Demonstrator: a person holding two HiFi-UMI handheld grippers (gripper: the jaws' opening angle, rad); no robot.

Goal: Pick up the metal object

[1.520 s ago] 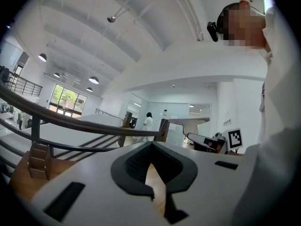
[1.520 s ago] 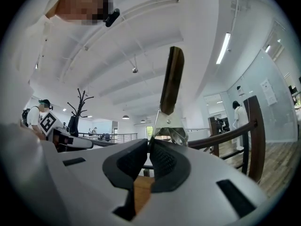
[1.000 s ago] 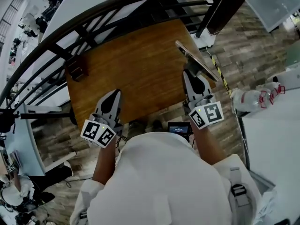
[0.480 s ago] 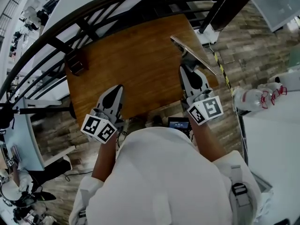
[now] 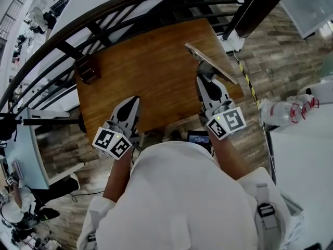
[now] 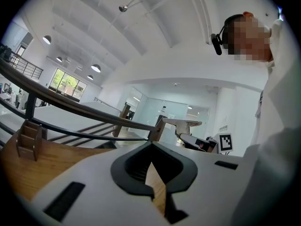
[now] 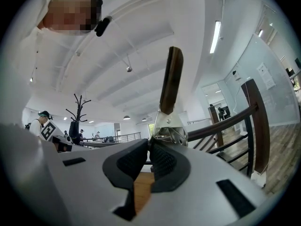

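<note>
The metal object (image 5: 210, 61) is a flat, shiny tool with a dark wooden handle (image 7: 170, 79). In the head view it hangs over the right part of the wooden table (image 5: 151, 61). My right gripper (image 5: 200, 77) is shut on its metal end (image 7: 170, 128), and in the right gripper view the handle stands up above the jaws (image 7: 150, 142). My left gripper (image 5: 135, 99) hovers at the table's near edge. Its jaws (image 6: 151, 144) are shut with nothing between them.
A small wooden rack (image 5: 86, 71) stands at the table's far left corner, also in the left gripper view (image 6: 27, 138). A dark curved railing (image 5: 104, 9) runs behind the table. A white counter (image 5: 307, 160) and a white bottle with red trim (image 5: 283, 108) lie to the right.
My right gripper, still shut on the metal object, has shifted slightly to the left over the table. The left gripper has hardly moved.
</note>
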